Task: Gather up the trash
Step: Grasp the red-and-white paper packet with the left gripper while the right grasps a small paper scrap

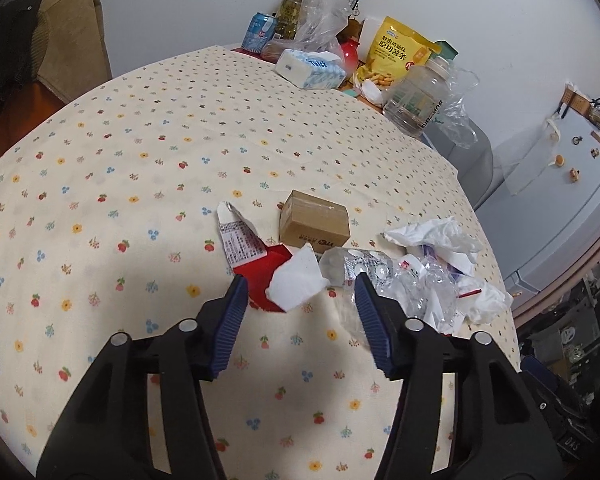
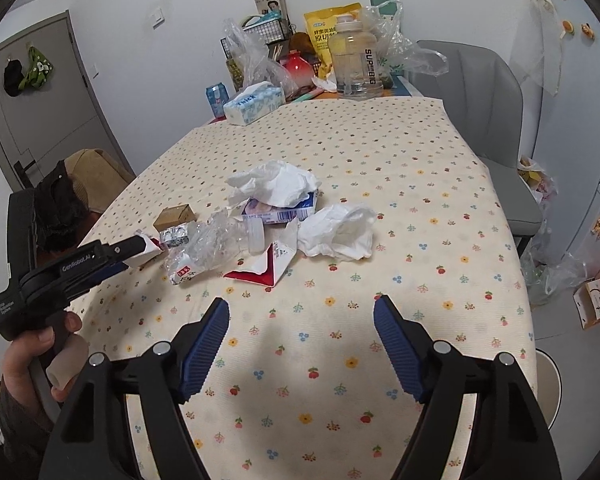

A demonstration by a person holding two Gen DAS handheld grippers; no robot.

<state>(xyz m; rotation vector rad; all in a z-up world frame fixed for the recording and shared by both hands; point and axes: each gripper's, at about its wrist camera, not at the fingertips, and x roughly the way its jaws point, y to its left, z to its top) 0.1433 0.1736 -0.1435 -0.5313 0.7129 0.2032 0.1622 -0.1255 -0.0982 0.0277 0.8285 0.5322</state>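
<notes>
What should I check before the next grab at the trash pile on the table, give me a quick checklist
1. Left gripper open: ok, blue pads apart with nothing pressed.
2. Left target lined up: ok, the torn white paper on the red carton piece sits at the gap.
3. Right gripper open: ok, nothing between the fingers.
4. Right gripper at the trash: not ok, only tablecloth lies between the fingers; the torn red carton and crumpled tissue lie beyond.
5. Path to the pile free: ok.
6. A bin or bag for the trash: cannot tell.
</notes>
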